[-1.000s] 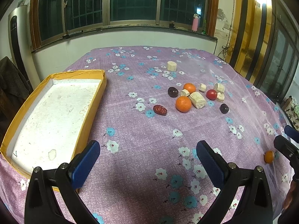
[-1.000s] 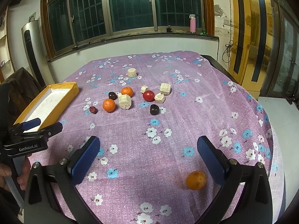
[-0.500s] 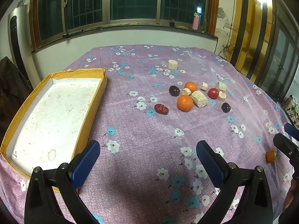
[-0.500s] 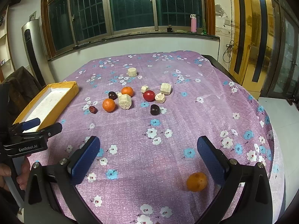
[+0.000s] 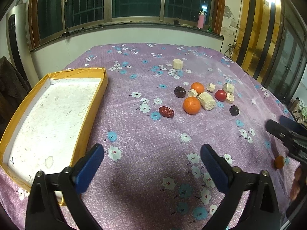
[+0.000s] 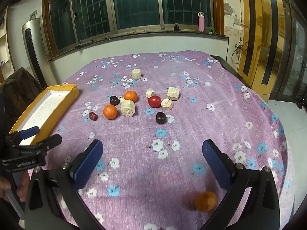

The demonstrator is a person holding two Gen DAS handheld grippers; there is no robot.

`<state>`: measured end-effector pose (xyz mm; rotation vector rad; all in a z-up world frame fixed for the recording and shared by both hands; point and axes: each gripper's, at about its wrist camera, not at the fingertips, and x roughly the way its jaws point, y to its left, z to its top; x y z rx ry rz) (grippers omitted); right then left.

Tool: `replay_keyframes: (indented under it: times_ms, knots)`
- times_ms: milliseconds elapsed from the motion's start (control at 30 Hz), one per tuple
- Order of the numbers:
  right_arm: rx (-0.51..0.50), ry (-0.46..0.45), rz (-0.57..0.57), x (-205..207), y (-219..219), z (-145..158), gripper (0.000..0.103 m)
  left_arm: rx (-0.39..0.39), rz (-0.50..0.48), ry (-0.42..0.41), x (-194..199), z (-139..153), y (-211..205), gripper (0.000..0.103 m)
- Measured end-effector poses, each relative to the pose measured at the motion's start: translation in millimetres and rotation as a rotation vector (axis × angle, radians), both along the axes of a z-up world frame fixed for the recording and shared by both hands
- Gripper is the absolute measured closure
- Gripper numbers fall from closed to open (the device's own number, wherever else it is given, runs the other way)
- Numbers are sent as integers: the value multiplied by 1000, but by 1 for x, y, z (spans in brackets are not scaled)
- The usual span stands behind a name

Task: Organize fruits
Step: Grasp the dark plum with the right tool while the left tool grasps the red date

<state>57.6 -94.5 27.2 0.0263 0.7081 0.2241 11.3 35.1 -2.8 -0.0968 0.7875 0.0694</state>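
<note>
Right view only: a loose mandarin [image 6: 205, 200] is lying near the right tool [image 6: 151, 156], jaws gaping wide, holding nothing.
Left tool [image 5: 151, 159]: hovering wide apart over the bench [image 5: 134, 134], beside the yellow tray [image 5: 44, 115].
Farther: oranges [image 5: 191, 105], tomato [image 5: 220, 95] and pale chunks [image 5: 206, 101] are clustering together.

Both grippers, left gripper [image 5: 151, 160] and right gripper [image 6: 152, 156], have black frames, silver screws and blue textured pads [image 6: 86, 163]; white lettering marks one body.
</note>
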Motion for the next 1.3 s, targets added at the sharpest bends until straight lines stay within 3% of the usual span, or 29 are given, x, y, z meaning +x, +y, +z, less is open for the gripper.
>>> replay_keyframes:
  times_ms: [167,300,500,733,833,1033,1300]
  knots:
    - [-39,65,2,39,8,-16,33,-11,3,14,8,-4,6,7]
    - [-42,135,-2,73,10,-35,34,-11,1,25,18,-5,5,7]
    - [-75,205,-6,113,19,-46,46,1,-14,37,41,-4,0,8]
    - [-76,261,-15,137,20,-58,81,-3,-25,89,70,-21,-10,22]
    - [-64,245,-7,134,18,-59,82,6,-25,105,81,-27,-16,24]
    - [-10,221,2,125,8,-58,82,-17,-22,152,100,-43,-17,39]
    - [53,165,21,118,3,-45,82,16,-26,118,103,-43,-18,50]
